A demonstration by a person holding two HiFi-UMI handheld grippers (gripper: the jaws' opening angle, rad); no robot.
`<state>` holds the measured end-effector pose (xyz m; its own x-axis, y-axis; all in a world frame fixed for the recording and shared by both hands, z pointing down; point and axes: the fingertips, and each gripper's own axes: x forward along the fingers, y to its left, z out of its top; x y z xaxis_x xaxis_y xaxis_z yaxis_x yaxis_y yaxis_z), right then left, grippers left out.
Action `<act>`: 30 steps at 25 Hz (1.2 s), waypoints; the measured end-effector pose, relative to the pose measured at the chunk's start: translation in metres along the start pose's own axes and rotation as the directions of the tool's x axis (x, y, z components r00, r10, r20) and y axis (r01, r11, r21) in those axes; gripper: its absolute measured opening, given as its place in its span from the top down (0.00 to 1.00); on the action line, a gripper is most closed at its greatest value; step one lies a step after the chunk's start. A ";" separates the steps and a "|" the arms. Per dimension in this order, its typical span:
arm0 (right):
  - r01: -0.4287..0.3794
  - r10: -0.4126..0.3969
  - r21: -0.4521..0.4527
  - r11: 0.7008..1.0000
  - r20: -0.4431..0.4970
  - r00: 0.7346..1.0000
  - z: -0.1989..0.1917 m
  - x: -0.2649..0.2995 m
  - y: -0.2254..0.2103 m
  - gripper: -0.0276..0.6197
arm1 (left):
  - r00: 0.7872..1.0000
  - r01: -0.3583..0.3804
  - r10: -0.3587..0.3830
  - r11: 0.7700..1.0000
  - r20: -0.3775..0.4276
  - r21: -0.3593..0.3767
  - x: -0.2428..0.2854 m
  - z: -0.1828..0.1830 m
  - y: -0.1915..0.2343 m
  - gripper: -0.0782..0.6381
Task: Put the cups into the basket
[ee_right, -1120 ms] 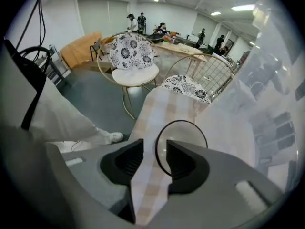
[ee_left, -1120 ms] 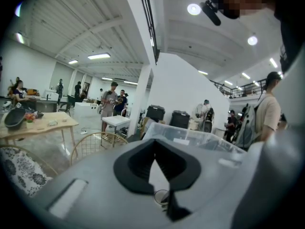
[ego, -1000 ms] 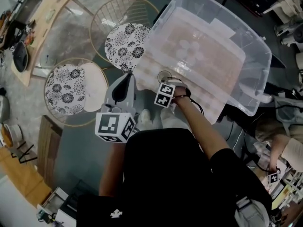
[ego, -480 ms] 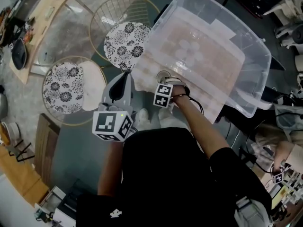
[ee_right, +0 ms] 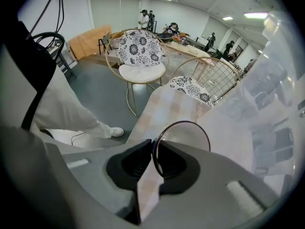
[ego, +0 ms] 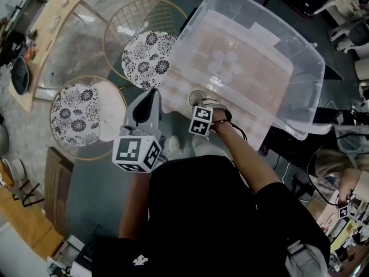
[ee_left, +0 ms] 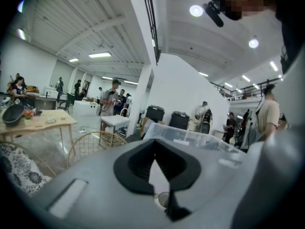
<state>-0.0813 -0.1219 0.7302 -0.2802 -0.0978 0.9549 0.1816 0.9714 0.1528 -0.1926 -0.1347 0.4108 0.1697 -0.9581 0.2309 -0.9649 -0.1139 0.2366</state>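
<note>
So the right tool point(ego: 201, 103) comes in steeply from above and is pinching the wall of a clear glass cup point(ego: 198, 96), with one pad inside the rim and the other outside. Its jaws have just been closing, with that thin glass wall between them. In the right gripper view the cup point(ee_right: 183, 135) reads as a dark round ring running straight through the gap of the tool point(ee_right: 152, 149). The cup stands upright on the desk point(ego: 174, 87), on a pale checkered cloth point(ee_right: 167, 104), long axis vertical and mouth pointing straight up, so the head view looks right down into it. It sits just beside the near wall of the big clear plastic bin point(ego: 305, 79) and looks to be outside it, not in it. The left tool point(ego: 155, 91) hangs off the desk's edge, pointing roughly level toward the bin. Its own view shows the tool point(ee_left: 155, 142) with tips pressed together and nothing between them. Two wire chairs point(ego: 147, 51) with black-and-white floral cushions stand on the floor off to the left.
</note>
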 end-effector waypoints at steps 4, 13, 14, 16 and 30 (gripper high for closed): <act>0.002 -0.004 0.040 0.999 0.050 0.999 0.008 -0.016 0.000 0.89 | 1.000 0.017 -0.017 1.000 0.003 0.000 0.004 0.002 -0.003 0.88; 0.020 -0.038 0.097 0.995 0.197 0.980 0.035 -0.077 -0.003 0.89 | 0.998 0.055 -0.055 0.998 0.024 -0.006 0.012 0.007 -0.010 0.88; 0.025 -0.045 0.097 0.995 0.215 0.976 0.039 -0.086 -0.003 0.89 | 0.998 0.058 -0.058 0.998 0.027 -0.008 0.013 0.008 -0.010 0.88; 0.039 -0.062 0.095 0.995 0.253 0.966 0.049 -0.106 -0.003 0.89 | 0.998 0.064 -0.064 0.998 0.030 -0.008 0.015 0.010 -0.011 0.88; 0.132 -0.241 0.250 0.959 0.478 0.844 0.076 -0.255 -0.031 0.89 | 0.989 0.144 -0.144 0.990 0.033 0.006 0.037 0.018 -0.040 0.88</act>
<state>-0.0868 -0.1107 0.4627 -0.7314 -0.2131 0.6478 -0.0984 0.9730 0.2090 -0.1514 -0.1706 0.3926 0.3001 -0.9398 0.1633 -0.9316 -0.2520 0.2618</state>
